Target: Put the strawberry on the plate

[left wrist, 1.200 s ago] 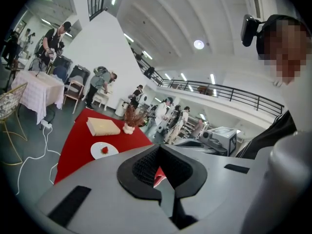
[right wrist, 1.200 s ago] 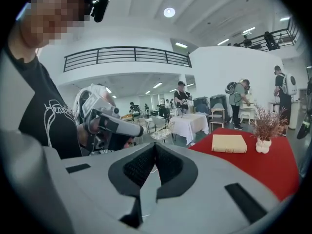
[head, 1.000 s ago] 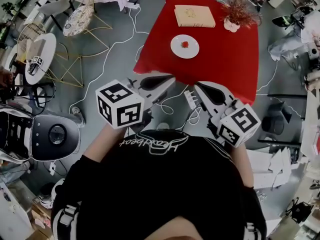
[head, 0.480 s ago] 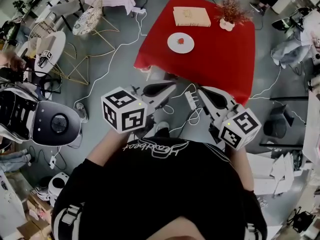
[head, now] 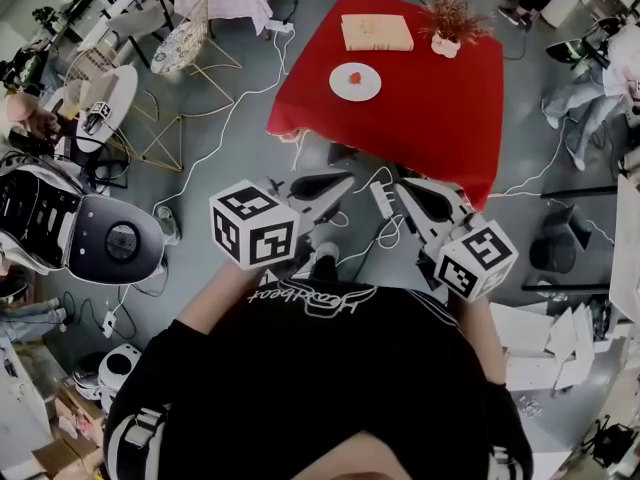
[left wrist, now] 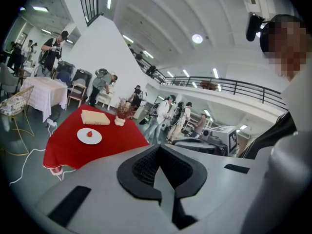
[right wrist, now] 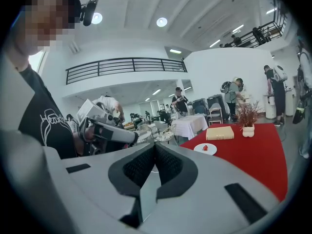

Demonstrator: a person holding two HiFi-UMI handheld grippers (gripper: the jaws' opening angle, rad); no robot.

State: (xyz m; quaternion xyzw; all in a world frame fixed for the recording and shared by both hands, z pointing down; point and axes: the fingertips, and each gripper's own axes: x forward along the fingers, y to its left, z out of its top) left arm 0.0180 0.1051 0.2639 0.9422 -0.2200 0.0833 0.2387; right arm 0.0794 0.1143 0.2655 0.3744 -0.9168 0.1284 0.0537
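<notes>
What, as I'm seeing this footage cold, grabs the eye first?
The bright red table at the top of the head view, with a strawberry on a white plate. Nearer the person, the left gripper and right gripper, each carrying a marker cube, hang short of the table, fingers together and empty.

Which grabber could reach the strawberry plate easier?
Left, probably, though only just. The plate with the strawberry lies toward the table's left side, more in line with the left gripper than the right gripper. Both are shut, empty, short of the table.
</notes>
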